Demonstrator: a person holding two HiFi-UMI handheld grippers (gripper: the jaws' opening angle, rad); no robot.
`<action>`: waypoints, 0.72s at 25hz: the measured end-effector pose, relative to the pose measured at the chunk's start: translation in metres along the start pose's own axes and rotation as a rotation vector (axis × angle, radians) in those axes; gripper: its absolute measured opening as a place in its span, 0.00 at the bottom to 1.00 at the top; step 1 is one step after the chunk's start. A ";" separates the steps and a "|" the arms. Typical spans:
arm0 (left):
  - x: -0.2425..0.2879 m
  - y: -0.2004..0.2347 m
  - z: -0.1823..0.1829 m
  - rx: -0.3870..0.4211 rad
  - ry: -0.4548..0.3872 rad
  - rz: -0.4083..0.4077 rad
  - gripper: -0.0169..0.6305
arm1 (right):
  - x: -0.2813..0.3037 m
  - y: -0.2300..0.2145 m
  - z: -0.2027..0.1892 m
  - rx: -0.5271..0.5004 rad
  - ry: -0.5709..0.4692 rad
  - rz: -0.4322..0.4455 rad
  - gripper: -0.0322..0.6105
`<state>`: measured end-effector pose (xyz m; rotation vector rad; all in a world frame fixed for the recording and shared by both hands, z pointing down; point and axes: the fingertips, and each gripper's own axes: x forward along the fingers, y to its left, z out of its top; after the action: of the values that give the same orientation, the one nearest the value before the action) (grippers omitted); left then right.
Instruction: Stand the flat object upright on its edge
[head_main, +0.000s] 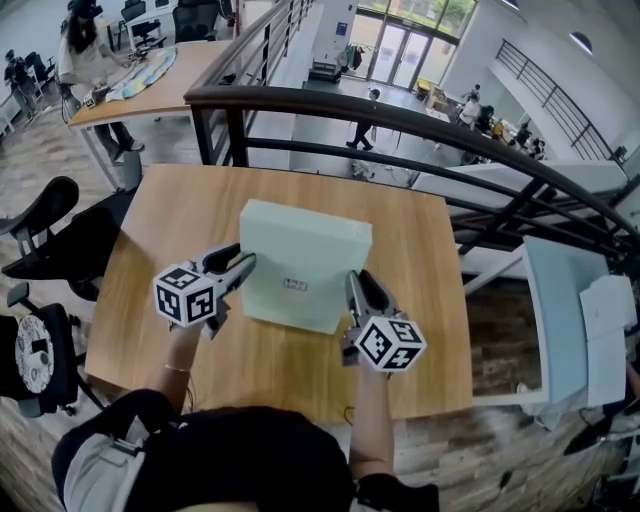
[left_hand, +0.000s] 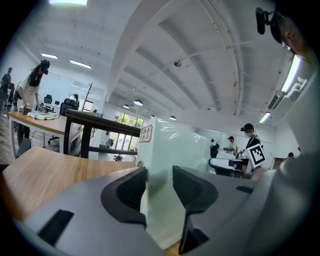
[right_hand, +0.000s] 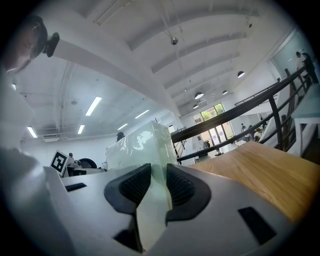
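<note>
A flat pale green box (head_main: 300, 262) wrapped in clear film, with a small label on its broad face, is at the middle of the wooden table (head_main: 190, 215). My left gripper (head_main: 246, 266) is shut on its left side and my right gripper (head_main: 353, 287) on its right side. In the left gripper view the box (left_hand: 175, 150) rises steeply ahead, and its edge sits between the dark pads of the left gripper (left_hand: 159, 176). The right gripper view shows the box (right_hand: 140, 145) pinched the same way in the right gripper (right_hand: 158, 176). Whether its lower edge rests on the table I cannot tell.
A black railing (head_main: 400, 115) runs just beyond the table's far edge, over a drop to a lower floor. Two black office chairs (head_main: 40, 220) stand at the left. A pale board (head_main: 560, 300) lies off the table's right side. A person (head_main: 80, 50) works at a far desk.
</note>
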<state>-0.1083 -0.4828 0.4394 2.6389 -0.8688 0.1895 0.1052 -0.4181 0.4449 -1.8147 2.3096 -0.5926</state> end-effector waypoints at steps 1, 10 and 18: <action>-0.001 0.000 -0.001 0.001 0.003 0.003 0.30 | 0.000 0.000 -0.002 -0.001 0.002 0.000 0.21; -0.010 -0.009 -0.008 -0.003 -0.019 0.014 0.30 | -0.013 0.001 -0.010 0.023 -0.026 0.018 0.21; -0.023 -0.018 -0.014 0.035 -0.016 0.021 0.30 | -0.026 0.011 -0.014 0.005 -0.027 0.038 0.21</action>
<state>-0.1160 -0.4513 0.4416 2.6681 -0.9072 0.1919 0.0976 -0.3886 0.4499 -1.7613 2.3173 -0.5642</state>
